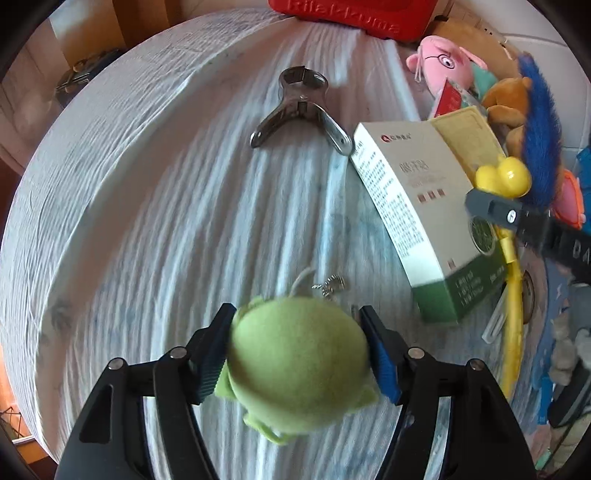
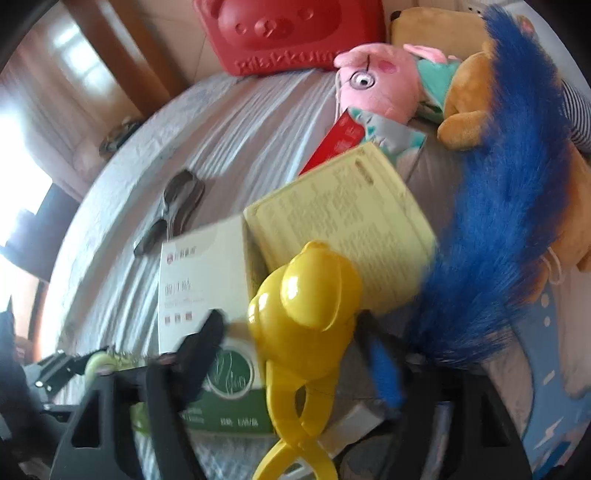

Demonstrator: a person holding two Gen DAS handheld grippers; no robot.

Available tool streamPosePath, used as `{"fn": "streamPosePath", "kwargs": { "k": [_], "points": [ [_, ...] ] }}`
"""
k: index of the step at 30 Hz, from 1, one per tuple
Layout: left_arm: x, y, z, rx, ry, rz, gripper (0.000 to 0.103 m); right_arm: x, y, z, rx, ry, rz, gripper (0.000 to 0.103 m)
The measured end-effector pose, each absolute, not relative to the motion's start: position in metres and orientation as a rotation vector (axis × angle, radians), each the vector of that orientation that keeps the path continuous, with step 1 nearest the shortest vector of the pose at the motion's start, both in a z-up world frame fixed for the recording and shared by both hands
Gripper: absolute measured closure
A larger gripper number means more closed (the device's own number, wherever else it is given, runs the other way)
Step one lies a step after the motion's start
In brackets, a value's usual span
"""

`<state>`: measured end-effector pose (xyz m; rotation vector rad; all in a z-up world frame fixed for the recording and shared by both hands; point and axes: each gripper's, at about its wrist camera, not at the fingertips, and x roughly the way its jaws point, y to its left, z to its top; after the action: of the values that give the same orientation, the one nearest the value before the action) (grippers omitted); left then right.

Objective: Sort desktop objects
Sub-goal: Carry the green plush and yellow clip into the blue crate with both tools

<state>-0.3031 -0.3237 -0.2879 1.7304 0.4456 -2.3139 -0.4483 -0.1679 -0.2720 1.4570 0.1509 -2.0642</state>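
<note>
Left gripper [image 1: 295, 354]: pinching a green plush toy [image 1: 295, 365] between both blue pads, held above the near part of the white table [image 1: 129, 221].

Right gripper [image 2: 295, 354]: a yellow duck-headed tong [image 2: 306, 295] stands between its fingers with the handle loops hanging below; motion blur hides the contact, so whether the pads press on it I cannot tell.

White table: round, wood-grained, and bare across its left and middle — crowded only along the right edge.

Blue furry plush [image 2: 498, 240]: largest of the pile at the right edge, lying over an orange bear [image 2: 476, 92].

Red moulded case [image 2: 288, 29]: at the far edge, bear face embossed.

White-and-green box [image 1: 417, 221]: right of centre, tilted, a yellow-sided carton [image 2: 351, 229] just behind it.

Pink pig plush [image 2: 380, 85]: far right edge, beside the orange bear.

Metal pliers-like tool [image 1: 301, 107]: alone toward the far middle, its handle tip almost touching the box corner.

Step in hand, as I judge it: both tools seem to be carrying — soft toy in the left, tong in the right — toward whichever groups they belong to; the pictures do not show the destinations.

Doing it well: keep the squeeze on the plush light but steady, since it compresses and can slip out; lift the tong clear of the box edge and the blue fur before swinging; keep the two grippers apart, as the right one already crosses near the box.
</note>
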Motion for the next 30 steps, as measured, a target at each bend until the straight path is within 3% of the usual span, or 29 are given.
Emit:
{"fn": "streamPosePath", "kwargs": {
  "k": [2, 5, 7, 21, 30],
  "points": [
    [-0.296, -0.321, -0.288, 1.743, 0.439, -2.31, 0.036, -0.441, -0.169, -0.275, 1.458, 0.157, -2.055, 0.011],
    [-0.285, -0.317, -0.286, 1.725, 0.418, -2.313, 0.041, -0.436, -0.164, -0.272, 1.448, 0.093, -2.07, 0.045],
    [-0.28, -0.317, -0.281, 1.704, 0.422, -2.321, 0.042, -0.436, -0.158, -0.264, 1.424, 0.093, -2.095, 0.062],
    [-0.293, -0.286, -0.176, 1.426, 0.307, -2.612, 0.042, -0.385, -0.106, -0.18, 1.199, 0.042, -2.238, 0.062],
    [-0.283, -0.211, -0.118, 1.282, 0.241, -2.777, 0.042, -0.344, -0.039, -0.108, 1.019, 0.018, -2.356, 0.062]
  ]
}}
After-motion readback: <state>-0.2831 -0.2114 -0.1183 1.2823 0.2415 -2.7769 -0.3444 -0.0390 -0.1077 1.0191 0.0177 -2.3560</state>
